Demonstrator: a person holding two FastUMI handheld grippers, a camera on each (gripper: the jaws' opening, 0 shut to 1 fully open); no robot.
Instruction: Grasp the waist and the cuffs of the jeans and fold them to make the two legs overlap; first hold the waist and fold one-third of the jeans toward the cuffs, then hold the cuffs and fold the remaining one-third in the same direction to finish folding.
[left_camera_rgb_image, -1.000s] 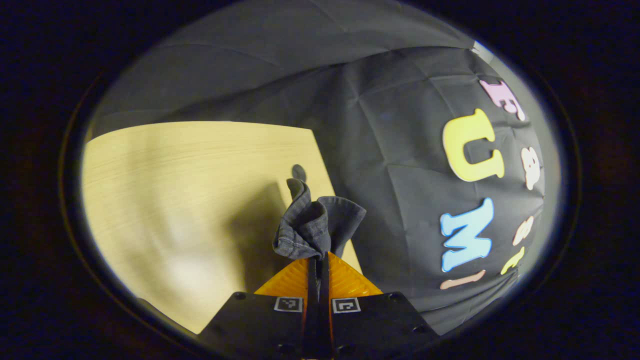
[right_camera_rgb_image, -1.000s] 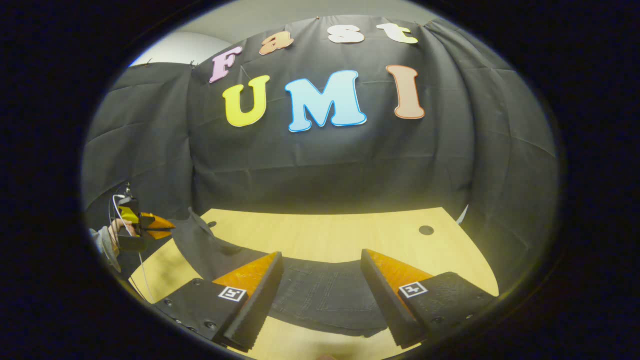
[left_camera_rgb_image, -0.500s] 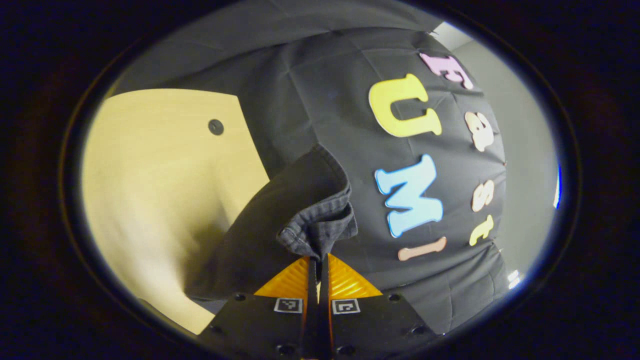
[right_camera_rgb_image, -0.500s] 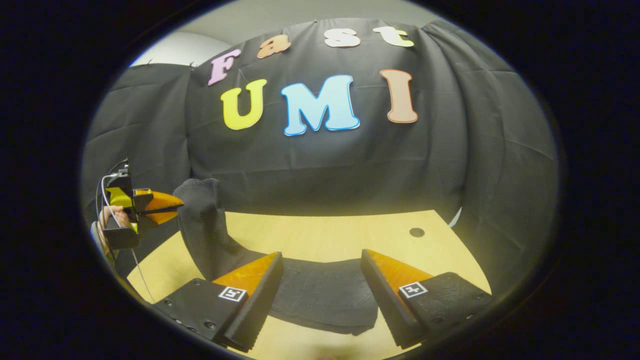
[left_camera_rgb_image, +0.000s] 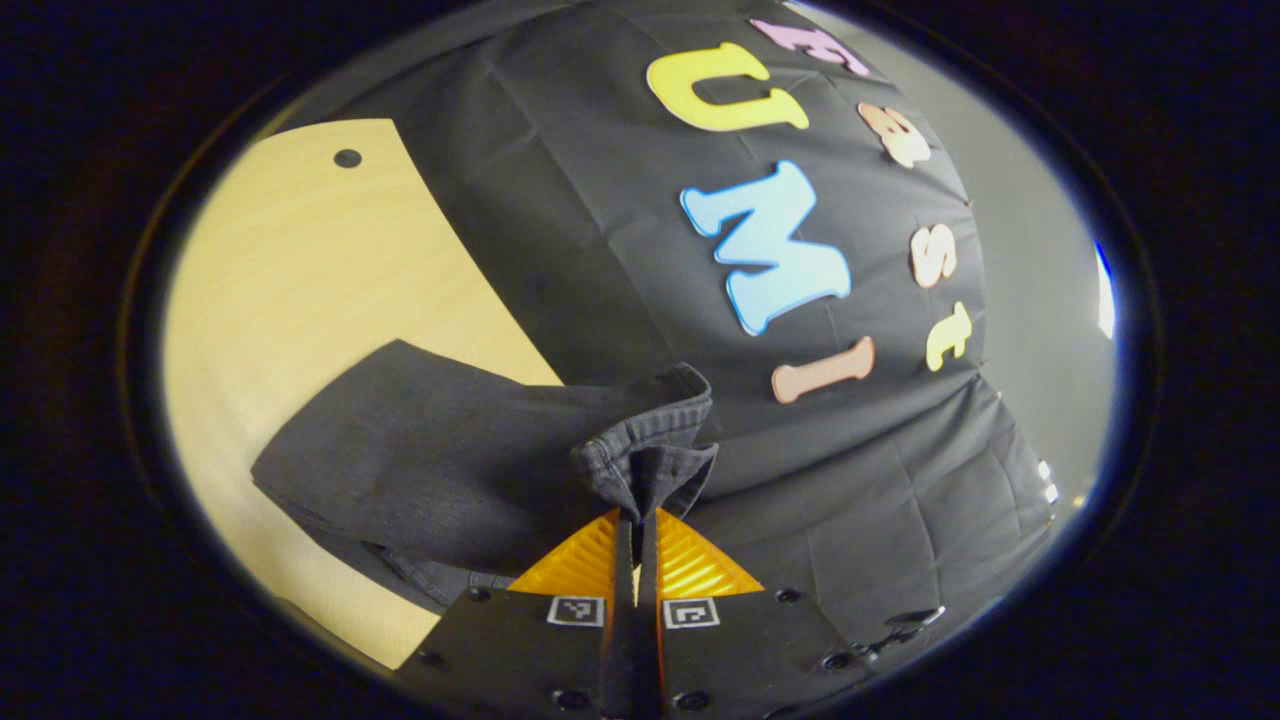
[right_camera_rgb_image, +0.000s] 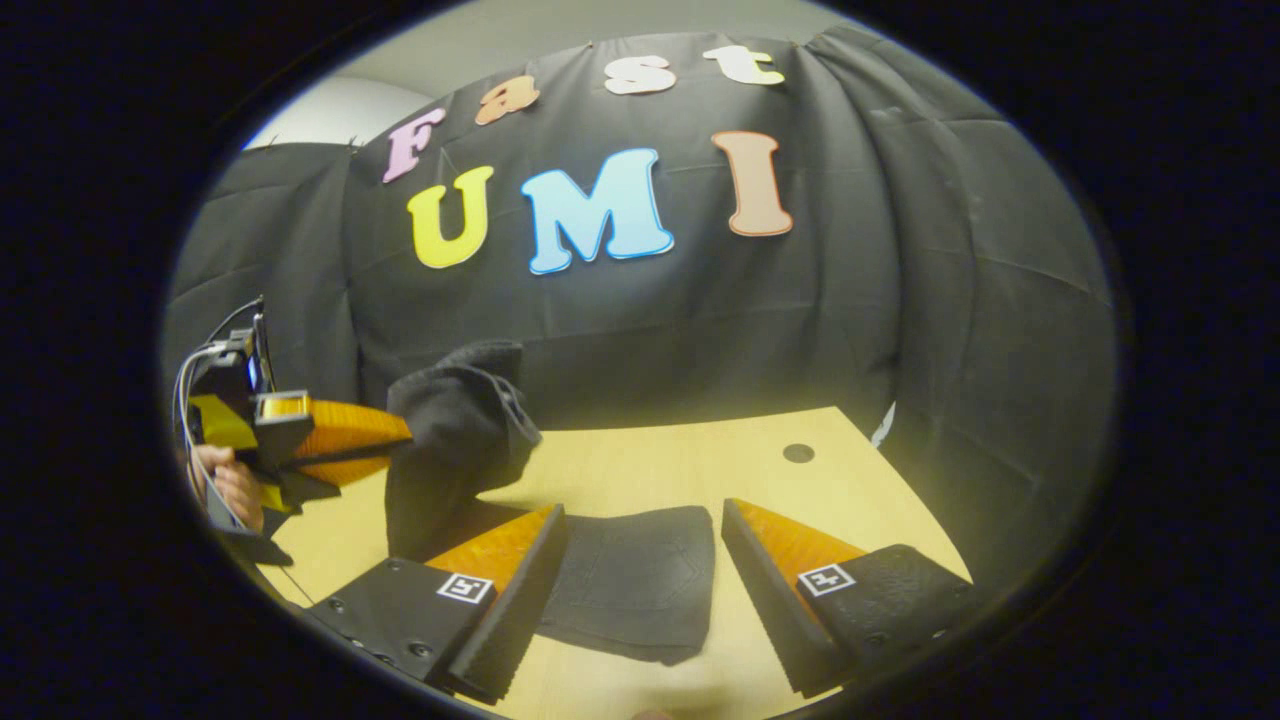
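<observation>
Left tool (left_camera_rgb_image: 636, 520) pinches jeans (left_camera_rgb_image: 440, 470) cuffs above table (left_camera_rgb_image: 300, 260).

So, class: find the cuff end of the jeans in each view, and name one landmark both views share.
Left gripper view: cuff end at lower centre, pinched in the left hand-held gripper.
Right gripper view: cuff end at middle left, lifted above the table by that hand-held gripper.
Shared landmark: the dark round hole in the table.

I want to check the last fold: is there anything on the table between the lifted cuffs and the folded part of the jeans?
Nothing visible. The left tongs hold the cuffs above the folded jeans; the table is bare there.
</observation>
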